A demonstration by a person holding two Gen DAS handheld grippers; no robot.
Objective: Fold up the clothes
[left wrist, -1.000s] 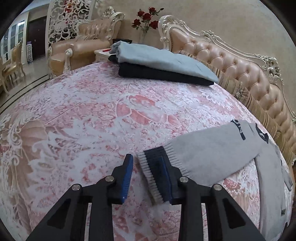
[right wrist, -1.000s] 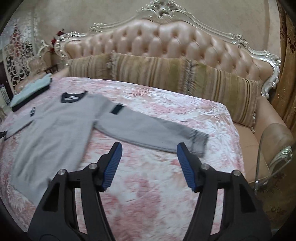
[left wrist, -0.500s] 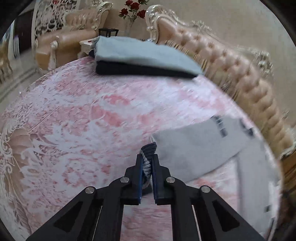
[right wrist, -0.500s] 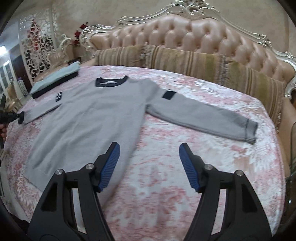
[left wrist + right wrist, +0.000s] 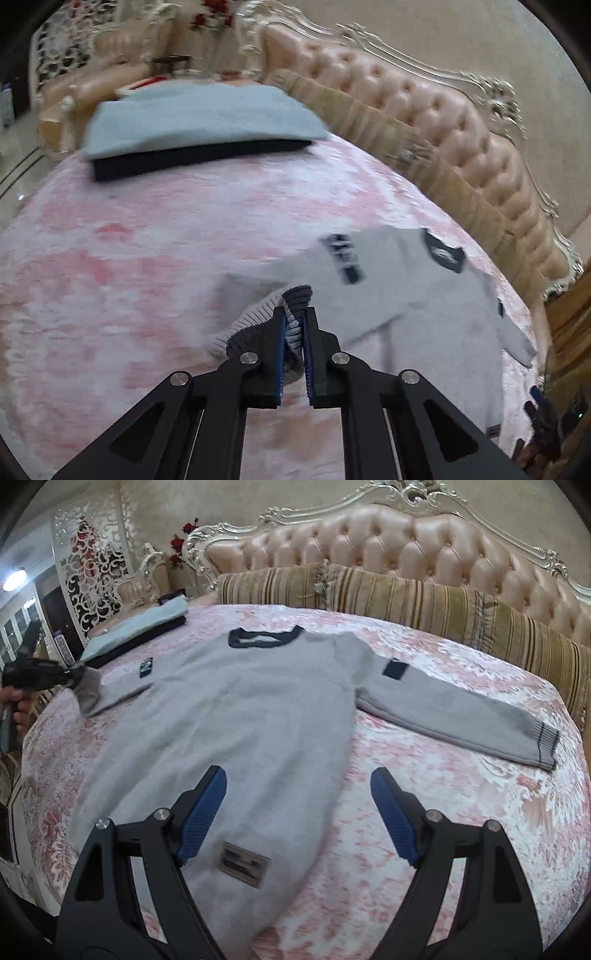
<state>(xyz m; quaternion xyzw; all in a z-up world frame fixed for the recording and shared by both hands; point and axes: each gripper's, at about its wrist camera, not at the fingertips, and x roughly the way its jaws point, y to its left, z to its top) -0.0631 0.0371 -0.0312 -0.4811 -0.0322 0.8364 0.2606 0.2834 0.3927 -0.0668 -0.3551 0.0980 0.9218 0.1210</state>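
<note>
A grey sweater with a navy collar lies flat, face up, on the pink patterned bedspread. My left gripper is shut on the ribbed navy-striped cuff of one sleeve and holds it lifted above the bed. The same gripper shows at the left edge of the right wrist view, with the sleeve bunched under it. My right gripper is open and empty above the sweater's hem. The other sleeve lies stretched out to the right.
A folded stack, light blue on navy, lies on the far left part of the bed. Striped pillows and a tufted pink headboard line the far side. A bedside table with red flowers stands beyond.
My left gripper closed on the sleeve cuff and has carried it up and in toward the sweater's body. My right gripper moved left from the right sleeve to above the hem, still open.
</note>
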